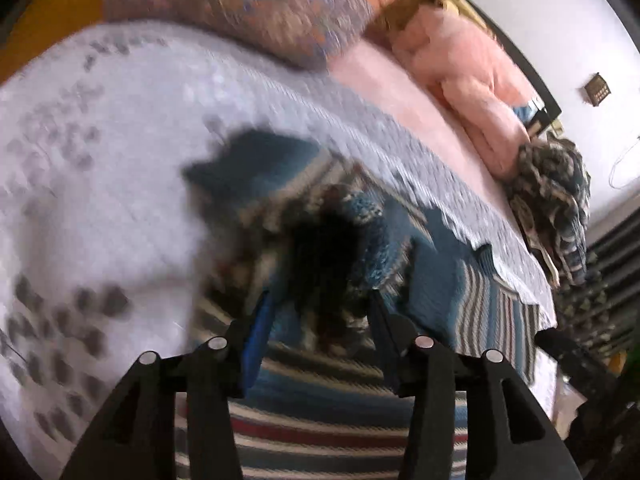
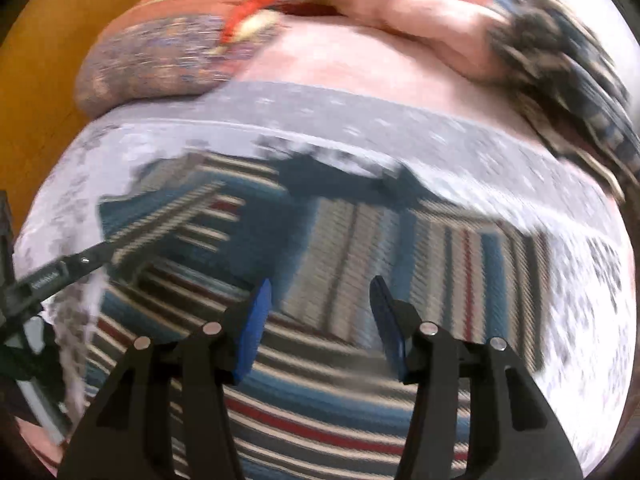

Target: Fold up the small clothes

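A striped knit garment (image 1: 320,392) in teal, cream, grey and red lies spread on a pale grey patterned bedspread (image 1: 100,160). My left gripper (image 1: 320,300) hovers over it, open, with nothing between its blue-padded fingers; a bunched, dark fold of the garment sits just ahead of the tips. In the right wrist view the same garment (image 2: 360,260) fills the middle, one part folded across at the upper left. My right gripper (image 2: 320,288) is open above the stripes, holding nothing. The other gripper's finger (image 2: 80,260) reaches in from the left edge. Both views are motion-blurred.
A patterned pillow (image 1: 240,0) and a pink blanket (image 1: 472,92) lie at the head of the bed. A second crumpled striped knit (image 1: 556,200) sits near the bed's right edge. A white wall (image 1: 560,20) stands behind, with wooden floor (image 2: 40,100) at left.
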`<state>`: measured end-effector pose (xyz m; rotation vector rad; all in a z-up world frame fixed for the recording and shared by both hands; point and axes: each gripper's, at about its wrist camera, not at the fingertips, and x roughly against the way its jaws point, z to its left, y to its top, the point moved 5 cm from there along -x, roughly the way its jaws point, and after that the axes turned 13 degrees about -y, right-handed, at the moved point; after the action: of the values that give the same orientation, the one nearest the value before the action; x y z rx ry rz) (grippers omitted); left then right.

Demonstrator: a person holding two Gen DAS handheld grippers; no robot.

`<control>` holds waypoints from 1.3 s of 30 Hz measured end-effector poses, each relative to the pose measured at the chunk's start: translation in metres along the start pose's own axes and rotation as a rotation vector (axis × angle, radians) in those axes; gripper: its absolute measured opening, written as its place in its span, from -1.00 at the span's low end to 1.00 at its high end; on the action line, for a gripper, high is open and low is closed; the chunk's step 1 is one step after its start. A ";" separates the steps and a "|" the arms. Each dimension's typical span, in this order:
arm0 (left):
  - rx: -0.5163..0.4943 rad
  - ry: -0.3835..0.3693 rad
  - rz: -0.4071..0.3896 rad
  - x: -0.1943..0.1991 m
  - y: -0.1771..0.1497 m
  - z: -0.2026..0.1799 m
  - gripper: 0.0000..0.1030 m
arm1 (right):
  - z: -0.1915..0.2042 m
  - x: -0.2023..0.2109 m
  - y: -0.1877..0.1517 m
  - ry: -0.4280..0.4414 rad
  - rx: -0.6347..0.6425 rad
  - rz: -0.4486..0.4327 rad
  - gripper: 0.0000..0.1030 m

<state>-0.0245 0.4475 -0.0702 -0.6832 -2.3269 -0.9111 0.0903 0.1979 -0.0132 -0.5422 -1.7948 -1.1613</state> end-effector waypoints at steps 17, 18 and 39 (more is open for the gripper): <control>0.028 0.174 0.074 -0.007 0.010 0.075 0.00 | 0.186 -0.059 0.052 0.181 0.259 0.194 0.12; 0.036 0.185 0.082 -0.010 0.010 0.080 0.00 | 0.193 -0.065 0.050 0.170 0.279 0.204 0.18; -0.079 0.176 -0.022 -0.006 0.020 0.049 0.00 | 0.083 -0.050 0.055 0.203 -0.008 0.175 -0.85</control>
<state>-0.0223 0.4938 -0.0956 -0.5853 -2.1569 -1.0354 0.1192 0.3016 -0.0420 -0.5537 -1.5393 -1.0639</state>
